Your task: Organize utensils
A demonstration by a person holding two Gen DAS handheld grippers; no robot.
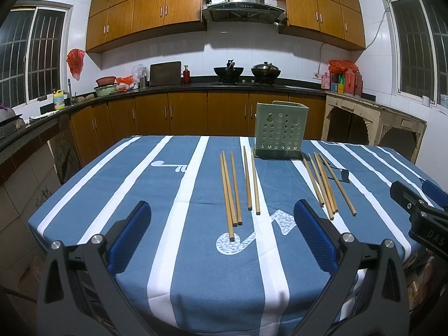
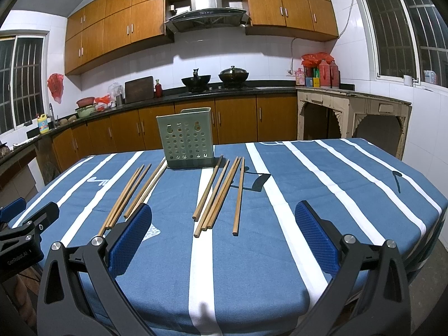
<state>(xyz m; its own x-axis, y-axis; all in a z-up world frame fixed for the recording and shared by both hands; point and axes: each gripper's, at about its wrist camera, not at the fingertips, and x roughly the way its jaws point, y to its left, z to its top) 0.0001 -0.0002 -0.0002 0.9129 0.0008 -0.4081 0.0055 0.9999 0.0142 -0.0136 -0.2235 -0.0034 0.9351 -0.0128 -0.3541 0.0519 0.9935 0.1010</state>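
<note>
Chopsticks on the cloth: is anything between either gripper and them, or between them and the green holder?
Nothing visible. The left gripper and right gripper are both open, with only bare tablecloth before the chopsticks. The holder stands upright just beyond their far ends.

Left gripper (image 1: 222,229): black angular plastic frame, blue textured pads (image 1: 315,235), round silver screws. Right gripper (image 2: 224,231): same build, blue pads (image 2: 131,239). White lettering: "DAS" on the right unit's body, "GenRobot.AI" on the left's.
</note>
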